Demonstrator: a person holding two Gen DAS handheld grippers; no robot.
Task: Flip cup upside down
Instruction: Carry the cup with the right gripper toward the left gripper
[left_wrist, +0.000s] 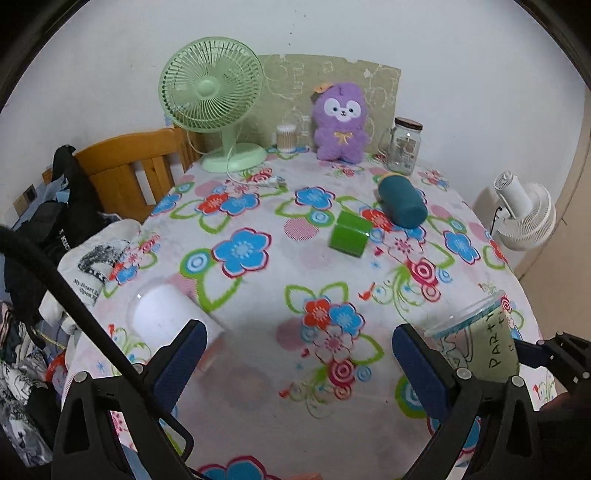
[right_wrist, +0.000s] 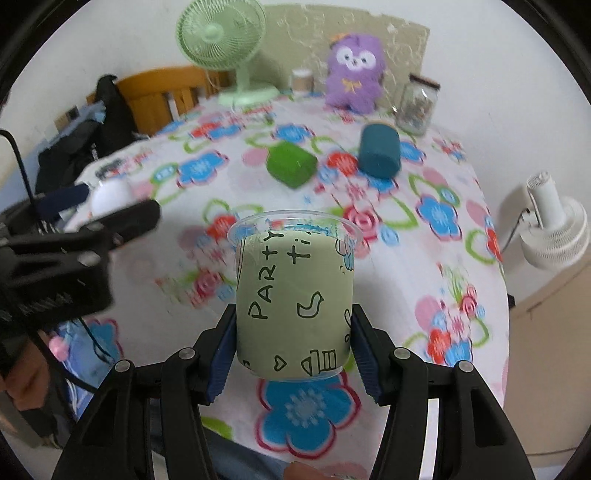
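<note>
Cup gripped above the flowered worktop (right_wrist: 424, 258)

The worktop carries a green fan (left_wrist: 212, 96), purple plush toy (left_wrist: 341, 122), teal roll (left_wrist: 402, 201) and green block (left_wrist: 349, 236). The right gripper (right_wrist: 293, 343) clamps its fingers (right_wrist: 364, 358) on the pale green cup (right_wrist: 293, 295), rim pointing away. The left gripper (left_wrist: 299, 354) hangs spread wide, holding nothing.

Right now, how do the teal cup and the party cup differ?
The teal cup lies on its side on the tablecloth; the party cup is held with its rim away from the camera in the right hand-held gripper. The teal cup is plain and opaque; the party cup is clear-rimmed with doodles and lettering. Both are roughly cylindrical.
</note>
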